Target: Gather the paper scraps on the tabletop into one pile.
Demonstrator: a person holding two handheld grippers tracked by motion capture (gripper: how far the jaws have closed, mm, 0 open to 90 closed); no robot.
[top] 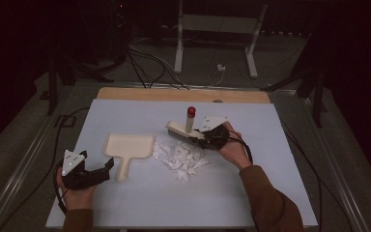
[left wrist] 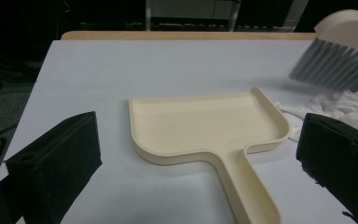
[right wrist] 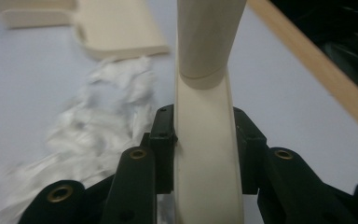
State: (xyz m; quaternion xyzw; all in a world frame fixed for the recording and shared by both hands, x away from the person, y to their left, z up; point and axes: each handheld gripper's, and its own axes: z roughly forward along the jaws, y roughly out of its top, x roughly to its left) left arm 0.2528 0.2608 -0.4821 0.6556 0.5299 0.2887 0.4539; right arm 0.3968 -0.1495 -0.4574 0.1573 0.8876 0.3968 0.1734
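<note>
A cream dustpan lies flat on the table, handle toward me; in the left gripper view the dustpan sits just ahead of the jaws. My left gripper is open, its jaws either side of the handle's near end without touching it. A pile of white paper scraps lies right of the pan. My right gripper is shut on the cream brush, whose grey bristles hang at the far edge of the scraps. The brush is clamped between both jaws, and its upright handle ends in a red tip.
The table has a pale blue top with a wooden strip along its far edge. Beyond it are cables and a white stand on the dark floor.
</note>
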